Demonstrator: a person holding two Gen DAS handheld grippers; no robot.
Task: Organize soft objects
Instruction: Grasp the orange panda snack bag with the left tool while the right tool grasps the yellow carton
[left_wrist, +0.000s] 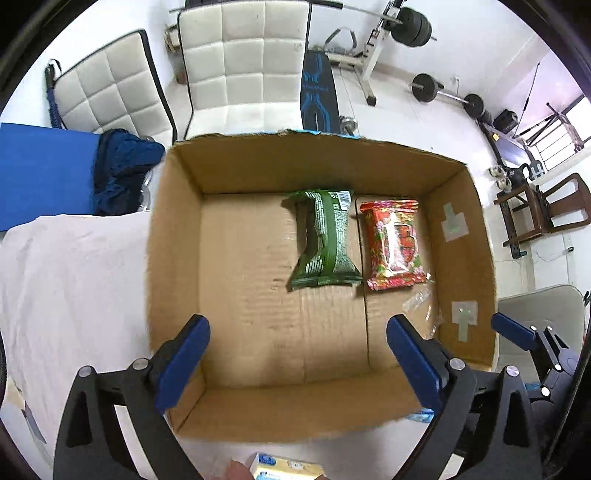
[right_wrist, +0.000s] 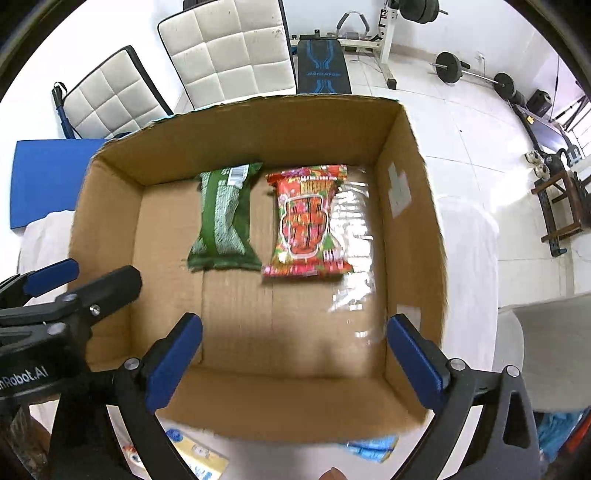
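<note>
At the far left, we are seeing a blue mat lying beside a white cloth that is covering the table. Our left tongs are hovering over the near edge of an open cardboard box, their blue pads standing wide apart and gripping nothing. Inside the box, a green packet is lying flat on the cardboard floor toward the far wall, printed back facing up. Just to its right, a red packet is lying parallel to it, the two close together and possibly touching at their near corners; motion blur is preventing a firmer reading. A patch of clear tape is glinting on the box floor beside the red packet. Our right tongs are likewise hanging above the near wall of the box, released and empty, with pads spread wide. Below the box's near edge, a yellowish carton and a light blue packet are lying on the table. Beyond the box, two white quilted chairs are standing, and farther right a weight bench with barbells is occupying the tiled floor.
</note>
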